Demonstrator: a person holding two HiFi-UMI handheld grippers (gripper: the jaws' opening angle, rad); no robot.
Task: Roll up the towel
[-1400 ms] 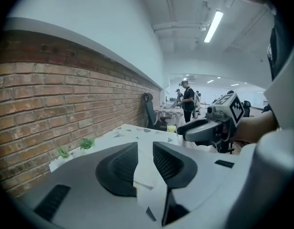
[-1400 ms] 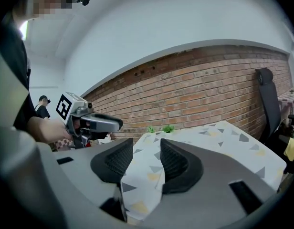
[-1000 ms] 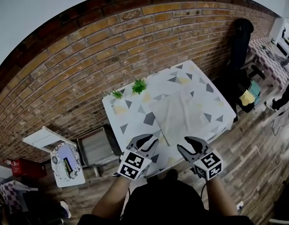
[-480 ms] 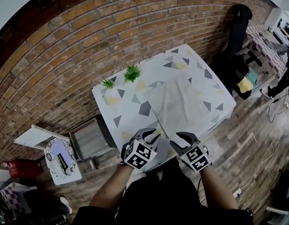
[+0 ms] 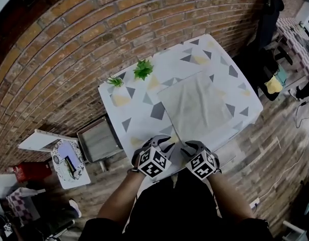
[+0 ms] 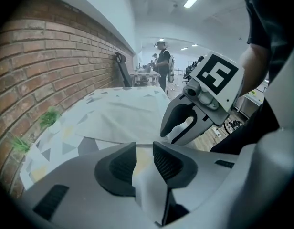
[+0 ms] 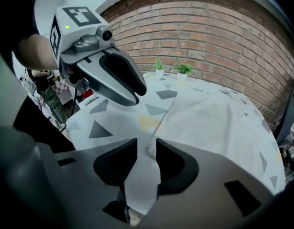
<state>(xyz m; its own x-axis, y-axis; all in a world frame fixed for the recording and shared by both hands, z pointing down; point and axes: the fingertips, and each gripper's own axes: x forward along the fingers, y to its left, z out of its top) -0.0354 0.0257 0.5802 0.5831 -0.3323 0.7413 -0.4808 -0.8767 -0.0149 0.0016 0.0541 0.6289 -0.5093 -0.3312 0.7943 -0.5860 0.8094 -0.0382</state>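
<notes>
While both hands hold their tools low over the near edge of the surface (image 5: 139, 119), the left gripper (image 6: 144, 148) and the right gripper (image 7: 146, 146) sit close together, side by side. Both are tilted down toward the near corner of the towel (image 5: 199, 104).

On the left one, the fingers (image 6: 119, 165) stand partly apart with a narrow gap between the ribbed pads. Through that gap only the patterned covering of the surface shows, with a pale yellow patch in it. The towel's edge lies just beyond the tips, so these fingers grip nothing.

On the right one, the fingers (image 7: 174, 163) have just been closing, yet a clear gap remains. The towel's corner reaches into the mouth of that gap, between the tips, and neither pad presses on it.

Past the tips, the towel lies flat and unrolled, spread as a pale square over the right-hand part of the surface. Grey and yellow triangles of the covering show around it.

Farther back, two small potted plants (image 5: 143, 68) stand at the far left edge, well apart from the towel. Behind them rises the brick wall (image 5: 94, 39).
</notes>
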